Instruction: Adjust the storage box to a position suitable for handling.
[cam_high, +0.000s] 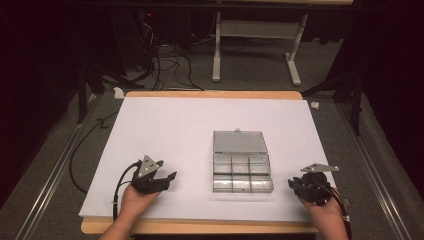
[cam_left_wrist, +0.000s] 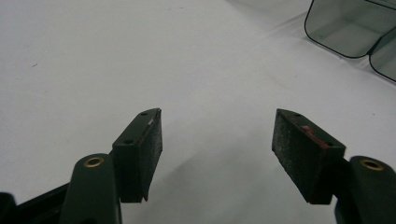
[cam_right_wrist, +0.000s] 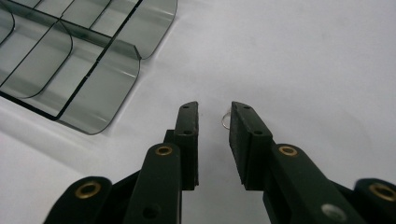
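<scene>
A clear plastic compartment box (cam_high: 242, 172) lies open on the white sheet (cam_high: 170, 125), its lid (cam_high: 239, 142) folded back on the far side. My left gripper (cam_high: 167, 170) rests on the sheet left of the box. Its jaws stand wide open with bare sheet between them (cam_left_wrist: 217, 126), and a corner of the box (cam_left_wrist: 345, 28) is at the upper right. My right gripper (cam_high: 294, 184) sits right of the box. Its jaws (cam_right_wrist: 214, 109) are slightly apart, and a small metal ring (cam_right_wrist: 225, 121) lies on the sheet by the right fingertip, not pinched. The box's compartments (cam_right_wrist: 70, 51) look empty.
The white sheet covers most of a wooden table (cam_high: 210, 227). Beyond the far edge are a grey floor, cables (cam_high: 165, 60) and a white desk frame (cam_high: 255, 45). Metal rails (cam_high: 50, 170) run along both sides of the table.
</scene>
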